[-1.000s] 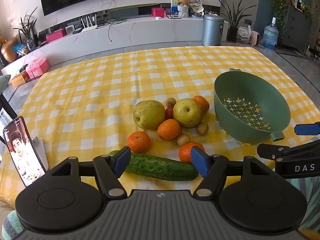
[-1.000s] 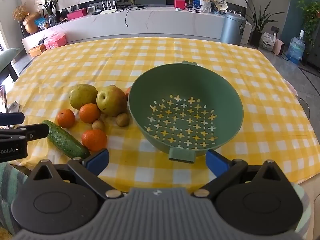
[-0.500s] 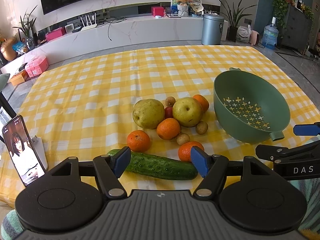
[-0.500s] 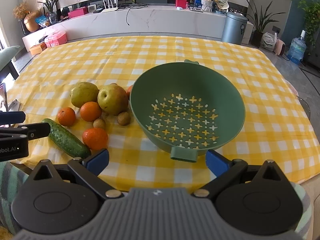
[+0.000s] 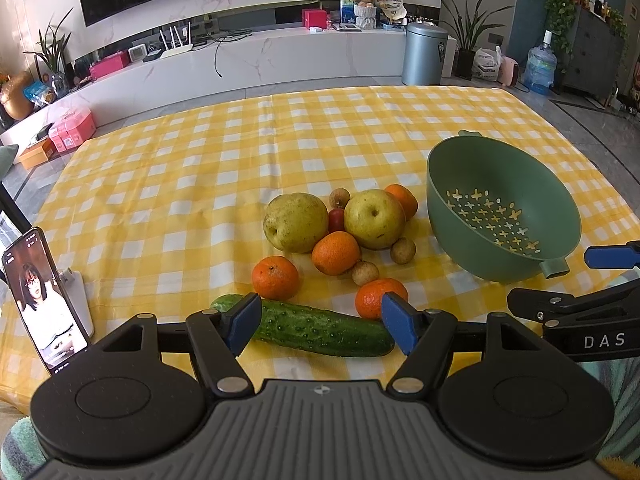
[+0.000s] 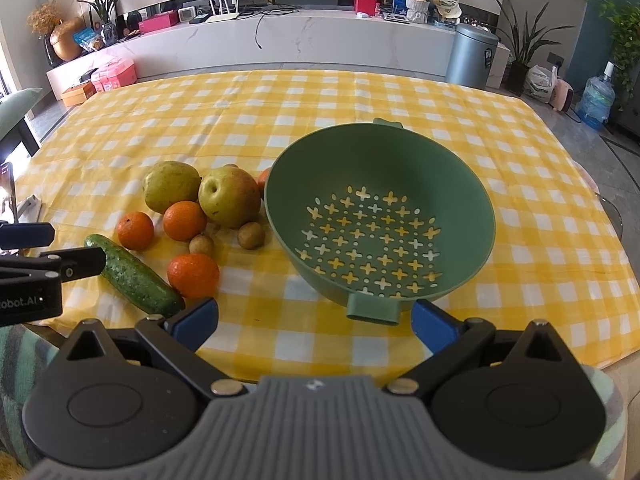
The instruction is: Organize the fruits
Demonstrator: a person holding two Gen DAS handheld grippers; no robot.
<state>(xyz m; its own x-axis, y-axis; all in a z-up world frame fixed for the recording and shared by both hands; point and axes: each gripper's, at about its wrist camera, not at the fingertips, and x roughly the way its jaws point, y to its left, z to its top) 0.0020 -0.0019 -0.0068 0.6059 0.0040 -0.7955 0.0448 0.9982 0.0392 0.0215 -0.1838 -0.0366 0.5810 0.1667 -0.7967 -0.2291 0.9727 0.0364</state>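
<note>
A pile of fruit lies on the yellow checked cloth: two yellow-green pears, several oranges, small brown longans and a cucumber at the front. An empty green colander stands right of the pile; it also shows in the right wrist view. My left gripper is open and empty, just above the cucumber's near side. My right gripper is open and empty, in front of the colander's near handle.
A phone on a white stand stands at the table's front left corner. The table's near edge lies just under both grippers. Each gripper shows at the edge of the other's view.
Both grippers have crept slightly forward toward the table; the fruit and the colander have not moved.
</note>
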